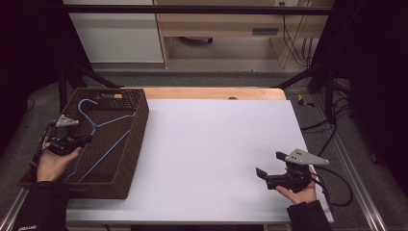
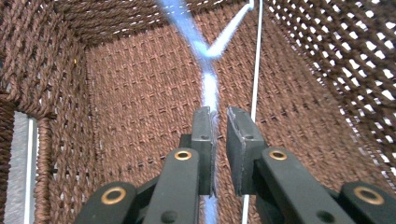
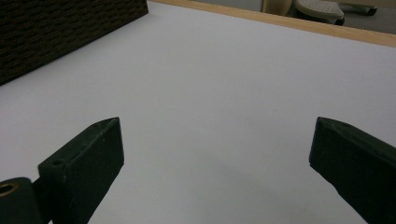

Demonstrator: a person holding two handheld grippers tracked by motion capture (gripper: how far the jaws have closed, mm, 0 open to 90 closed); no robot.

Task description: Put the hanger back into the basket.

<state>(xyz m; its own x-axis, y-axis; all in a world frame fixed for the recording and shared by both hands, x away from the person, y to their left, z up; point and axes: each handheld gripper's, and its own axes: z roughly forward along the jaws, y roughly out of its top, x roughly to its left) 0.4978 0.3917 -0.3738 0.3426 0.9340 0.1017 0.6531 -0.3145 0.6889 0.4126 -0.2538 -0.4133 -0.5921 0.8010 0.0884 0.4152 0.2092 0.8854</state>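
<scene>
A light-blue wire hanger lies in the brown woven basket at the table's left. My left gripper reaches over the basket's left rim, at the hanger's neck. In the left gripper view the blurred blue hanger runs between the nearly closed jaws of the left gripper, along the left pad, with a thin gap on its right. My right gripper rests low at the table's front right. Its jaws are wide open, with nothing between them.
A white sheet covers the table, whose wooden edge shows at the back. A thin pale wire runs along the basket floor beside the left jaws. The basket's dark wall is at the right gripper view's far left.
</scene>
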